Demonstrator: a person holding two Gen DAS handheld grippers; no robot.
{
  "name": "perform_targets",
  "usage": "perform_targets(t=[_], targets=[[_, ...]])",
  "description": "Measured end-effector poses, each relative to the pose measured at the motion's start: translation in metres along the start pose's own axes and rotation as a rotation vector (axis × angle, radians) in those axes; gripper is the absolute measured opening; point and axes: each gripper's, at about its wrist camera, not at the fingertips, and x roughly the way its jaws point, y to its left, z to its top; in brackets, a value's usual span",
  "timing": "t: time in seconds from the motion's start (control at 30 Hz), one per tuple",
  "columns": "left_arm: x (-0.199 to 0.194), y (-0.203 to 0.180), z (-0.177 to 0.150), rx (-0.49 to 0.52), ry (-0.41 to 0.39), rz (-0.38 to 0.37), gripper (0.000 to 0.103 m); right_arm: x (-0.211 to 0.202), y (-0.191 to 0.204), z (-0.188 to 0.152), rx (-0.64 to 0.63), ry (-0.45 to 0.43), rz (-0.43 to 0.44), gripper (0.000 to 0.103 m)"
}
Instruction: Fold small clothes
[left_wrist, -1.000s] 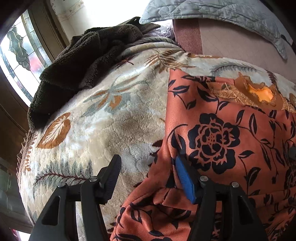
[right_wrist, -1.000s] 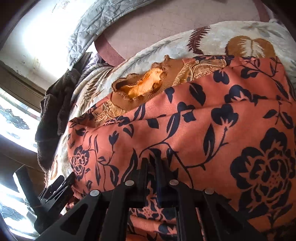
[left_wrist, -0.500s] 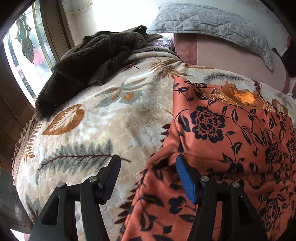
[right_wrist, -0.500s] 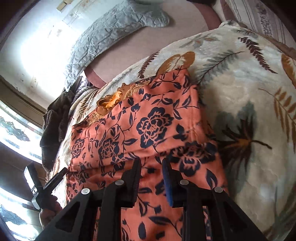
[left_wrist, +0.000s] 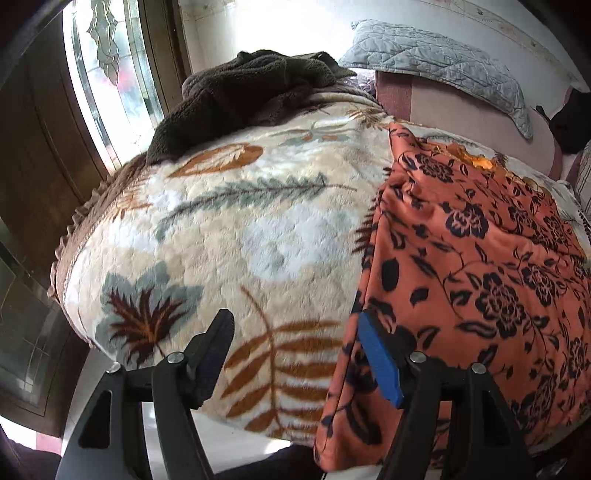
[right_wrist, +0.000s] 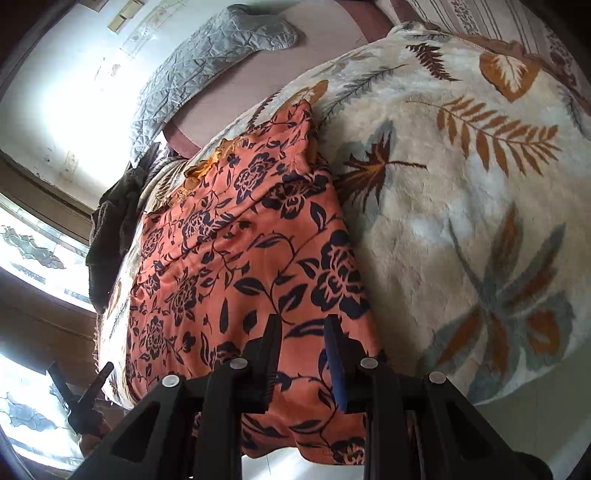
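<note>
An orange garment with a black flower print (left_wrist: 480, 266) lies spread on a leaf-patterned blanket (left_wrist: 240, 229); its lower edge hangs over the bed's front. It also shows in the right wrist view (right_wrist: 236, 266). My left gripper (left_wrist: 295, 343) is open and empty beside the garment's left edge, with the blue pad (left_wrist: 380, 362) against the cloth. My right gripper (right_wrist: 301, 354) is partly open above the garment's near right part and holds nothing. The left gripper also shows far off in the right wrist view (right_wrist: 79, 395).
A dark brown fleece (left_wrist: 243, 92) is heaped at the bed's far left by the window (left_wrist: 107, 74). A grey quilted pillow (left_wrist: 443, 62) rests on the pink headboard (left_wrist: 461, 107). The blanket (right_wrist: 480, 221) continues right of the garment.
Both grippers have pulled back toward the bed's near edge and risen. The right gripper, shut on the garment a second ago, has opened and let it go.
</note>
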Motion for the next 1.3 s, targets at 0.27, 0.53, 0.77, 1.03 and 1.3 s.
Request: perform_targets(t=[0.27, 0.53, 0.77, 1.03, 1.3], targets=[[-0.002, 0.005, -0.041, 0.013, 0.100, -0.050, 0.076, -0.018, -0.005, -0.024, 0.025, -0.021, 0.040, 0.076], [-0.001, 0.004, -0.048, 0.026, 0.146, -0.209, 0.034, -0.021, -0.030, -0.036, 0.063, 0.016, -0.041, 0.076], [0.007, 0.004, -0.045, 0.007, 0.160, -0.225, 0.062, -0.012, -0.050, -0.042, 0.103, 0.072, -0.093, 0.076], [0.017, -0.005, -0.047, 0.027, 0.178, -0.303, 0.020, 0.014, -0.052, -0.050, 0.104, 0.110, -0.128, 0.063], [0.018, -0.003, -0.045, 0.003, 0.185, -0.333, 0.036, 0.022, -0.036, -0.058, 0.040, 0.132, -0.144, 0.022]])
